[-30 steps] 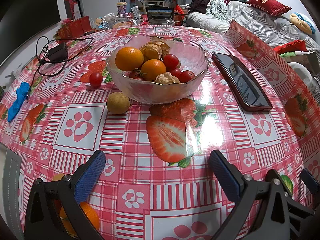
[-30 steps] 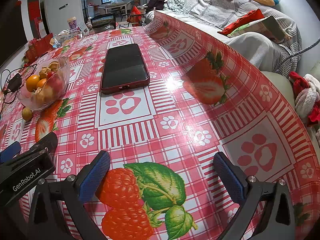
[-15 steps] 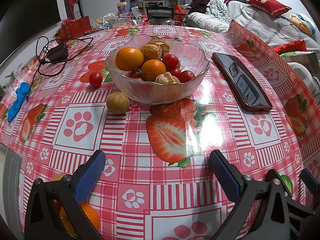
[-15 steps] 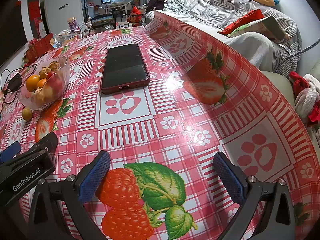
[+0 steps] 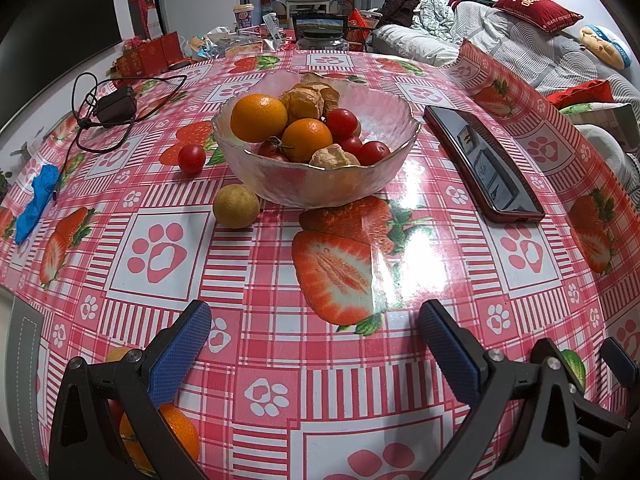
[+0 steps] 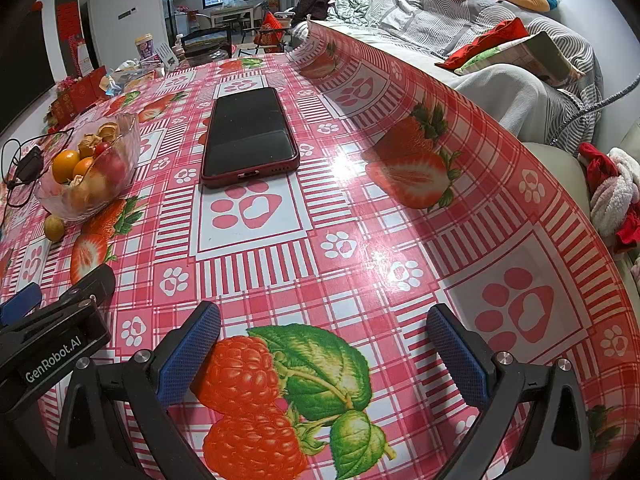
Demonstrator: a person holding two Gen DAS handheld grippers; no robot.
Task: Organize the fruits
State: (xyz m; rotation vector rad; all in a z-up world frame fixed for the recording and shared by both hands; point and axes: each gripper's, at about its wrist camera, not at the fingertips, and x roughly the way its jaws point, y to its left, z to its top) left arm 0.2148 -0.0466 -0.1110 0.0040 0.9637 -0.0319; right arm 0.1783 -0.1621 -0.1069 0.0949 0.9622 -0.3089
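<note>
Left gripper [image 5: 316, 344] & right gripper [image 6: 324, 340] both spread wide, nothing between fingers, low over the tablecloth [image 5: 280, 400]. Glass bowl [image 5: 316, 184] sat upper centre of left view w/ oranges, tomatoes, husked fruit. Loose tomato [image 5: 191, 157] & round yellowish fruit [image 5: 235, 211] just left of bowl. Orange [image 5: 176, 436] at lower left half hidden behind left finger. Phone [image 6: 248, 136] upper centre in right view.

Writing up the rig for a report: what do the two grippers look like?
Both the left gripper and right gripper have black angular frames, silver screws and blue textured pads. White "GenRobot.AI" lettering marks the left gripper's body. No sleeves show.
</note>
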